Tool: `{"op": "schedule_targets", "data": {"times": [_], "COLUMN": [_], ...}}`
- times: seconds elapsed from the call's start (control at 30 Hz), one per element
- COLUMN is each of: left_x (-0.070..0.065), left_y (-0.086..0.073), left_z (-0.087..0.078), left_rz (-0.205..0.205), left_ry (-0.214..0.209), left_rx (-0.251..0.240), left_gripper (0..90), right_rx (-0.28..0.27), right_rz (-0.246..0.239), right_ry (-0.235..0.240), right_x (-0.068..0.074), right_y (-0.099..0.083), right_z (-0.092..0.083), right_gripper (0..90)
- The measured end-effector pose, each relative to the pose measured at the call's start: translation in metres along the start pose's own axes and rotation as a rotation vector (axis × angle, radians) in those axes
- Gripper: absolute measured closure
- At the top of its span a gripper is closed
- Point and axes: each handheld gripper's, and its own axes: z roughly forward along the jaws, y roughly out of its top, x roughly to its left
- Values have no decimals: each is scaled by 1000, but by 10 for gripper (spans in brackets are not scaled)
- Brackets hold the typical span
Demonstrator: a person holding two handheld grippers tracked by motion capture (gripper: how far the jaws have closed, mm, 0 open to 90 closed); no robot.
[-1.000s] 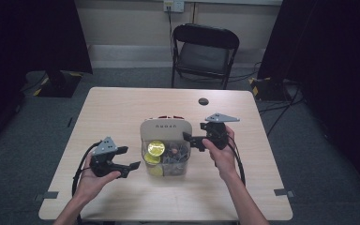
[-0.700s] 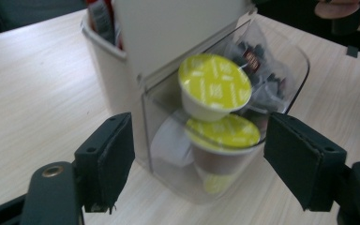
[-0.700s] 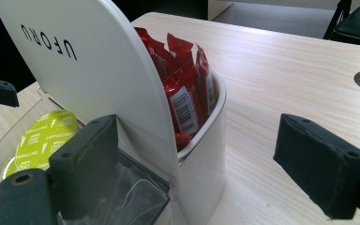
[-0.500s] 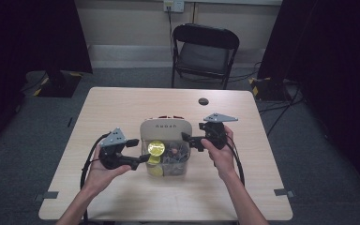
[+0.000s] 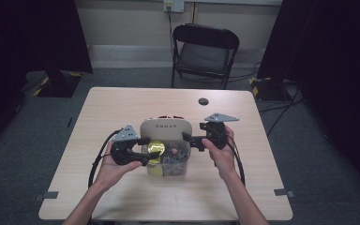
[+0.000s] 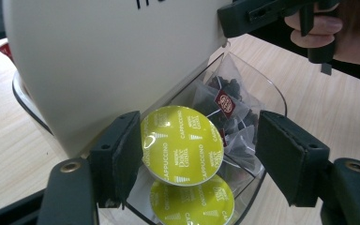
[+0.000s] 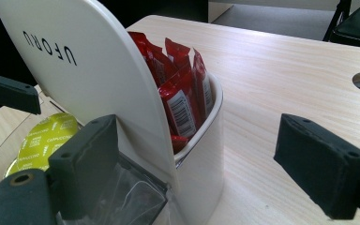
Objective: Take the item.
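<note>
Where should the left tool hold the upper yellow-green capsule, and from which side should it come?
Grip the upper capsule across its round rim, coming from the open front of the clear tray. Its foil face stands tilted toward the left tool, so the edges are free on both sides. One pad already sits at its edge; the jaws have just been closing and have not yet clamped it.

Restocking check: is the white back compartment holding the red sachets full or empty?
Full: red sachets stand packed upright, tops rising above the white compartment's rim.
</note>
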Motion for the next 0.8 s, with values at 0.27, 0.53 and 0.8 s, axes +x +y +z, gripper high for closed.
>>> {"op": "schedule_targets", "data": {"times": [0.27, 0.53, 0.8], "left_x": [-1, 0, -1], "left_y": [-5, -8, -8], "left_z": [5, 9, 14], "left_rz": [5, 11, 6], "left_ry": [6, 26, 19], "left_rx": [9, 21, 22], "left_gripper": [306, 303, 306], "right_rx": [3, 5, 4], "right_rz": [4, 1, 3], "right_ry": [4, 5, 7], "right_x": [0, 0, 0], "right_y": [-1, -2, -2], "right_z": [2, 2, 2], "right_gripper": [130, 133, 132]}}
